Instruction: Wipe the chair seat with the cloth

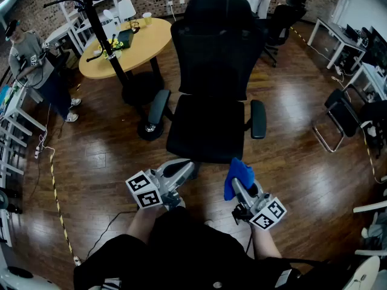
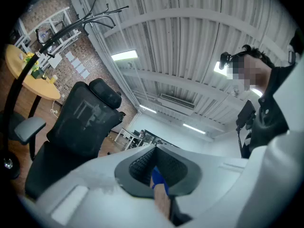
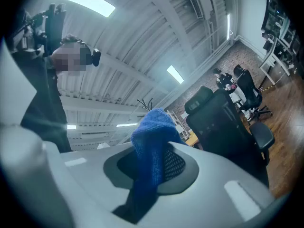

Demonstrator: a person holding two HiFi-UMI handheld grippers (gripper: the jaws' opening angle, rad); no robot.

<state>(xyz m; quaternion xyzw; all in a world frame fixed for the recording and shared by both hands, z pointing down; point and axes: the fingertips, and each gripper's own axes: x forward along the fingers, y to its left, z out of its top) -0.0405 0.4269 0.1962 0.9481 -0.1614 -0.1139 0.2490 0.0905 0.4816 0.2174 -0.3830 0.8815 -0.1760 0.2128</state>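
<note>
One blue cloth (image 1: 239, 175) sits clamped in the right claw (image 1: 237, 185). In the right gripper view we see it bunched above the tips and trailing down between the two jaws. The claw holds it in the air just short of the front edge of the chair seat (image 1: 205, 128), not touching it. The seat is black and bare, and it faces us with its tall backrest (image 1: 217, 47) upright behind it and a padded armrest on either side (image 1: 158, 106). The left claw (image 1: 188, 168) hovers near the seat's front left corner. In the left gripper view we see its jaws drawn together, with only a small blue and tan sliver at the seam that we cannot identify. Both claws point upward, so their cameras take in the ceiling as well as the chair. The chair stands on a dark wooden floor (image 1: 109, 162). Behind it on the left we see a round yellow table (image 1: 142, 44) carrying a few small items, with a black coat stand (image 1: 100, 23) rising in front of it. A person (image 1: 30, 53) is seated at the far left edge, and more black chairs (image 1: 344, 110) stand to the right.
</note>
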